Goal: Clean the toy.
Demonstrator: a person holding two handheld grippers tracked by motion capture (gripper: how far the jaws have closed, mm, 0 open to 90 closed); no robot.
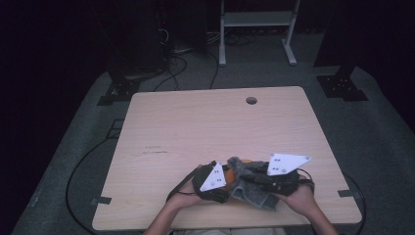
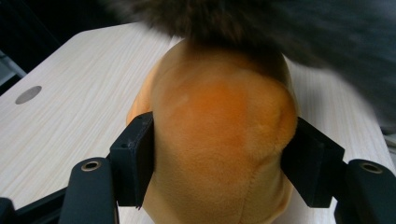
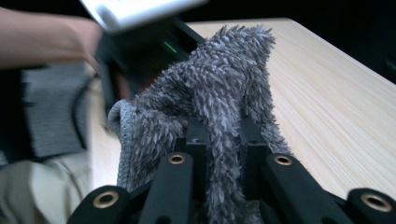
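orange plush: a soft toy, rounded and squashy, sitting at the near edge of the wooden table between my two hands.
grey fleece: a fuzzy cloth piece, maybe a small garment, draped over the toy's top; limp and light, i judge.
handling: both are soft and give under the pads, nothing fragile; the pile is a little slippery, so i'd pinch a bunched fold of the fleece and take the toy across its widest bulge.
left gripper: jaws part-way apart, pads pressed into both sides of the orange plush, clamped on it.
right gripper: jaws drawn almost together, nipping a fold of the grey fleece and holding it up off the table.
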